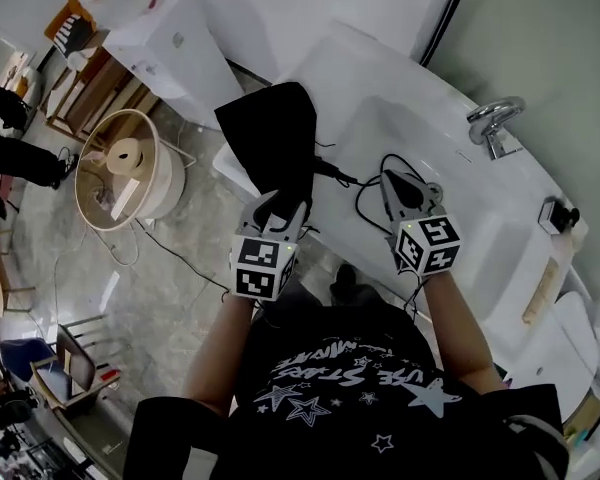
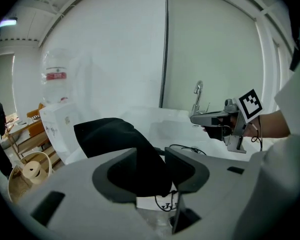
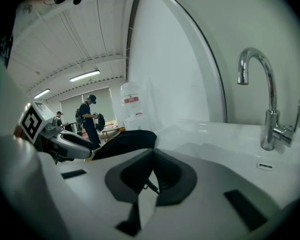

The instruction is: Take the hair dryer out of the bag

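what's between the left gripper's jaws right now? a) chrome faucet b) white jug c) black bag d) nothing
c: the left gripper view shows the black bag filling the gap between the left gripper's parted jaws; the faucet stands far behind.

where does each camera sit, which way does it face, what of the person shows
Head view: on the head, steeply down at the black bag and white basin; shirt, forearms, left gripper, right gripper show.
Left gripper view: along its parted jaws, bag between them, toward the faucet; a forearm shows.
Right gripper view: along its jaws, closed on a cord, toward the bag.
Shared: bag; each gripper view shows the other gripper.
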`<state>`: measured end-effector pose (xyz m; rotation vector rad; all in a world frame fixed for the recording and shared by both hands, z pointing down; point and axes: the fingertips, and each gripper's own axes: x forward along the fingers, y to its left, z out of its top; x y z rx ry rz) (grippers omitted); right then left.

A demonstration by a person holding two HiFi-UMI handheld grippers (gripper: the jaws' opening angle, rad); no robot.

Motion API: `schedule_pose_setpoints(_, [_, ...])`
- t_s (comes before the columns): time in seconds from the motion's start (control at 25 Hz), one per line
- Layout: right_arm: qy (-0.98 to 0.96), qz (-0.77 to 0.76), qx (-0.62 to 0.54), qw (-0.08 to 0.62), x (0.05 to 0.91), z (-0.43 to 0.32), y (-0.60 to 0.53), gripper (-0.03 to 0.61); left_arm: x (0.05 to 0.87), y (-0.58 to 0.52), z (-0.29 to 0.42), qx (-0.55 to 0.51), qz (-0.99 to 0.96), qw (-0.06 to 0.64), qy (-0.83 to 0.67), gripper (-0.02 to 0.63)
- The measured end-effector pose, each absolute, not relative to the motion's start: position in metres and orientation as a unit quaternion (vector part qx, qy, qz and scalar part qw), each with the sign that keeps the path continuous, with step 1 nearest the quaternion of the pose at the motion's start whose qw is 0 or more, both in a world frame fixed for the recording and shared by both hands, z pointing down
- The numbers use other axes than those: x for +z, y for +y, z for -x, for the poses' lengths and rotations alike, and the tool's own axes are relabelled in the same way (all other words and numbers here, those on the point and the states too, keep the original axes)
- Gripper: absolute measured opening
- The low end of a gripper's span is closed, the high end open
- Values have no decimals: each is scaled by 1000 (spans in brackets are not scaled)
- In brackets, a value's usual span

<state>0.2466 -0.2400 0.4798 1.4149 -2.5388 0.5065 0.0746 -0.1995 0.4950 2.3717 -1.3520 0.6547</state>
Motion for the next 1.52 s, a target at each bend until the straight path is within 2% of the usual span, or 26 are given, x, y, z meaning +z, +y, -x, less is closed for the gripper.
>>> schedule_pose_setpoints(0.12, [-866,-459,174,97,485,-242,-242,6,504,-187,-90,251,-833,163,-466,271])
schedule_pose_setpoints(0.28, [-875,-437,182,100,492,-237,-240,6,523,-176,-98,285,-817,153,-477,350])
schedule_pose_setpoints(0.44, [-877,-429,190,103,498,-236,-237,6,536,-179,-93,318,-790,128,-509,378])
schedule_pose_setpoints(0.64, [-878,-425,192,106,502,-238,-234,6,547,-184,-86,363,-762,80,-530,379])
schedule_pose_setpoints(0.84, [-878,-425,193,109,506,-241,-235,6,561,-186,-83,383,-750,76,-533,379])
schedule_pose_setpoints(1.12, [-876,-426,196,113,510,-241,-236,6,557,-191,-66,383,-731,69,-560,269])
schedule_pose_setpoints(1.2, [-876,-425,196,114,511,-239,-238,6,554,-194,-59,383,-726,67,-568,181])
schedule_pose_setpoints(1.28, [-877,-424,197,113,510,-236,-240,6,546,-197,-52,375,-721,66,-579,59])
schedule_pose_setpoints(1.32, [-877,-423,197,112,510,-234,-242,6,543,-199,-48,370,-722,68,-581,31])
schedule_pose_setpoints(1.52, [-884,-408,200,111,505,-215,-247,6,528,-210,-34,344,-734,94,-578,17])
